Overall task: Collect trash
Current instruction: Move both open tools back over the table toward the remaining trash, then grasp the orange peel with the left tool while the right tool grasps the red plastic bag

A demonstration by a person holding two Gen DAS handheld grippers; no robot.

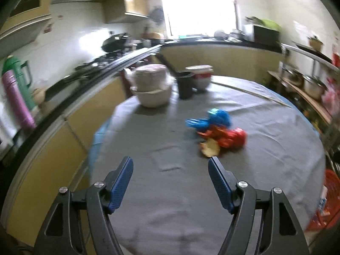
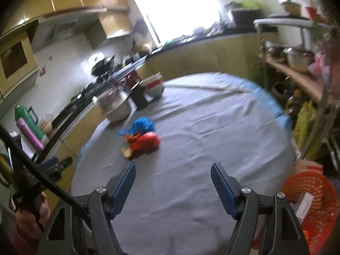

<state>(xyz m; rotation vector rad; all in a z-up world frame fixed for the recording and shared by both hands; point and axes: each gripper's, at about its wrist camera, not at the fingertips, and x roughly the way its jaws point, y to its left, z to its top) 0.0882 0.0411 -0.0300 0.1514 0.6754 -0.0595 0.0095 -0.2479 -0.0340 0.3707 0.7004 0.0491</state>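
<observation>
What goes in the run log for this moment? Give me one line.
left gripper: open, empty | right gripper: open, empty | trash pile: on table, untouched | orange basket: beside table

Your left gripper (image 1: 170,163) and right gripper (image 2: 173,168) both angle downward, blue-padded fingers (image 1: 122,182) spread wide, nothing between them.

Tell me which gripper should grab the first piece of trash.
Left, probably. The left gripper is open with the yellowish scrap just beyond its right fingertip. The right gripper, also open, sees the trash pile farther off, to its left.
</observation>
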